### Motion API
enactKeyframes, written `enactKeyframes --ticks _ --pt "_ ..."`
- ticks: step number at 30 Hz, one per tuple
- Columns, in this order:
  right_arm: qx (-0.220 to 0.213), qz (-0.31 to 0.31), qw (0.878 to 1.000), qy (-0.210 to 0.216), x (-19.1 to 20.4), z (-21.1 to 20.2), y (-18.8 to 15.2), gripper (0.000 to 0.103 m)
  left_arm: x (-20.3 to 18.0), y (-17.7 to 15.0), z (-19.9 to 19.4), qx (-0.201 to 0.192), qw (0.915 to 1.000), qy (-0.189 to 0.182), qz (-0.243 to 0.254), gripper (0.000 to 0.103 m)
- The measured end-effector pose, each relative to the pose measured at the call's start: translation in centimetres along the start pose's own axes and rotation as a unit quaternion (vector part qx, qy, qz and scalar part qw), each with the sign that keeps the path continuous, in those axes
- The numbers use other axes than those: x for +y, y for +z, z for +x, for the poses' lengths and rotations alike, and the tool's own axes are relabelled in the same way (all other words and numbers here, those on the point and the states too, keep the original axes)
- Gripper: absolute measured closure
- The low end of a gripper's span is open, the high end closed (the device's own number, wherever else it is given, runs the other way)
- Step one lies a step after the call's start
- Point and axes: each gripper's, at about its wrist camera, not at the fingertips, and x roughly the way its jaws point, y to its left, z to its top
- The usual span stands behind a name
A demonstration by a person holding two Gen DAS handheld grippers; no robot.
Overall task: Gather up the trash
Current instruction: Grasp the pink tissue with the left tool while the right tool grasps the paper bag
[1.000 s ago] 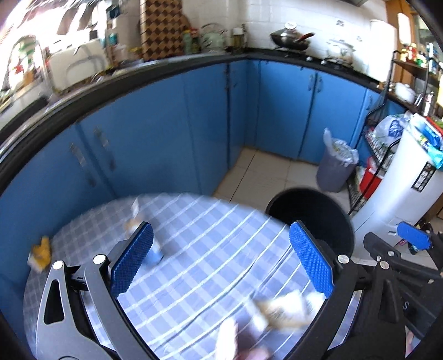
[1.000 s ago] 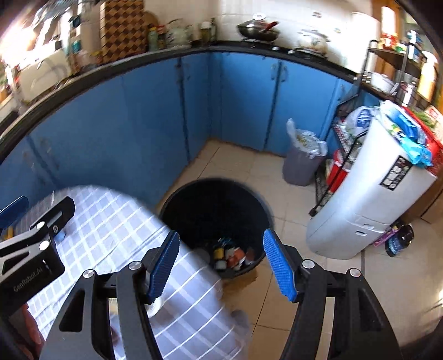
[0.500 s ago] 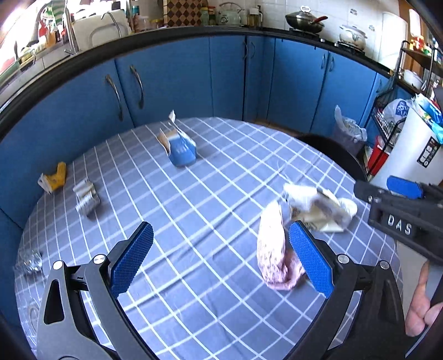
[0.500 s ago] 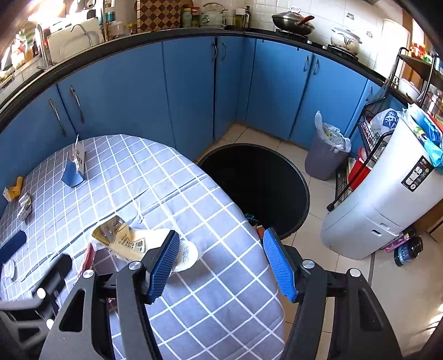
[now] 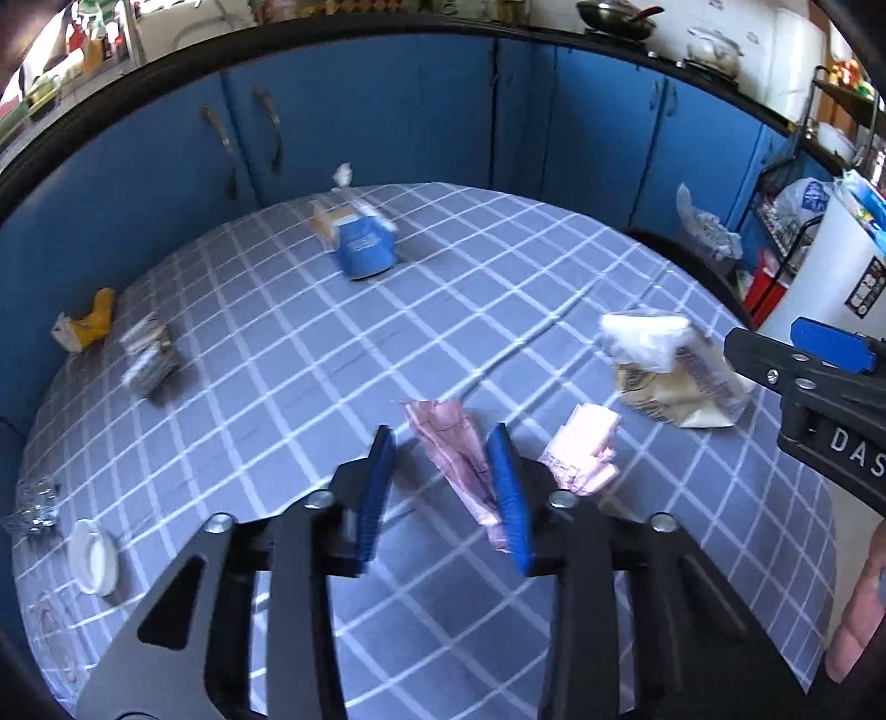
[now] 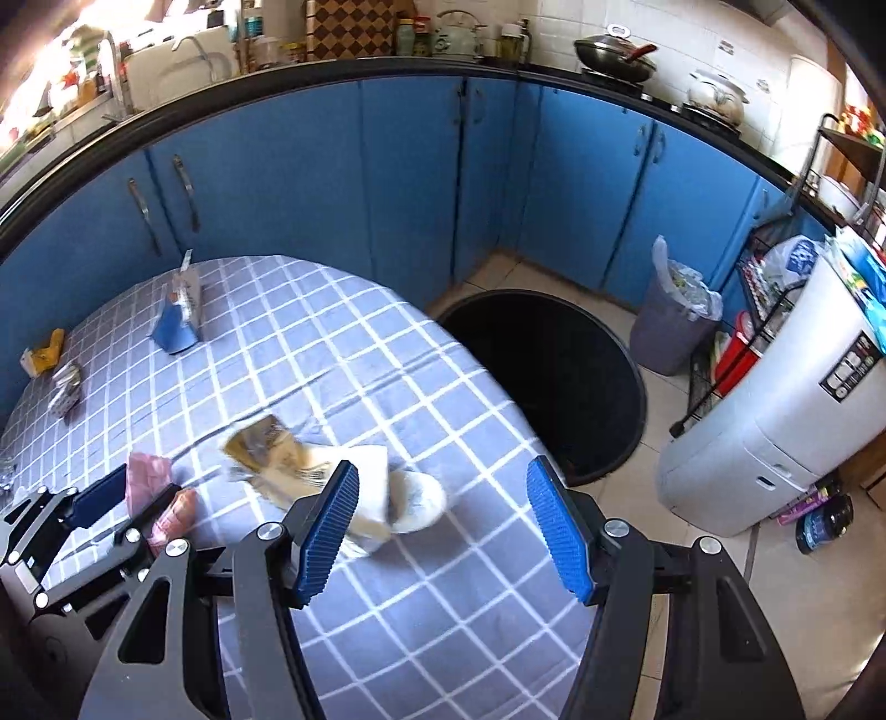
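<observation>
Bright daylight, upper-left glare, fisheye-warped edges

The left tongs (image 5: 446, 487) are closing around a pink wrapper (image 5: 459, 454) on the checked bench (image 5: 277, 360); a cream bag (image 5: 670, 376) lies near.

A home kitchen: beyond the fingers, blue cabinets (image 6: 410, 183) run under a dark counter (image 6: 387, 69) bearing a wok (image 6: 614, 58), a pot (image 6: 717, 99) and a kettle (image 6: 457, 36) against white tiles. Right of the fingers stand a lined bin (image 6: 673, 327) and a wire rack (image 6: 775, 288); a checked cloth covers the tabletop (image 6: 310, 354).
</observation>
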Motion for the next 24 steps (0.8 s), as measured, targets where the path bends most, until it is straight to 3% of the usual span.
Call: enactKeyframes --ticks 5,17,22,24 --pt "-0.002 -0.024 0.999 0.023 2.0 -0.2 -0.2 0.041 2.4 0.0 -0.3 0.0 0.9994 0.023 -0.026 0.078" --pt "-0.011 -0.026 0.995 0.098 4.8 -1.8 -0.6 0.041 6.2 0.9 -1.3 -0.016 0.9956 0.06 -0.07 0.078" --pt "-0.002 -0.041 0.996 0.081 6.2 -1.0 -1.1 0.041 6.4 0.8 -1.8 -0.02 0.9951 0.061 -0.075 0.078" --pt "0.004 -0.041 0.996 0.074 6.4 -0.3 -1.3 0.035 6.3 0.7 -1.8 -0.02 0.9953 0.059 -0.074 0.078"
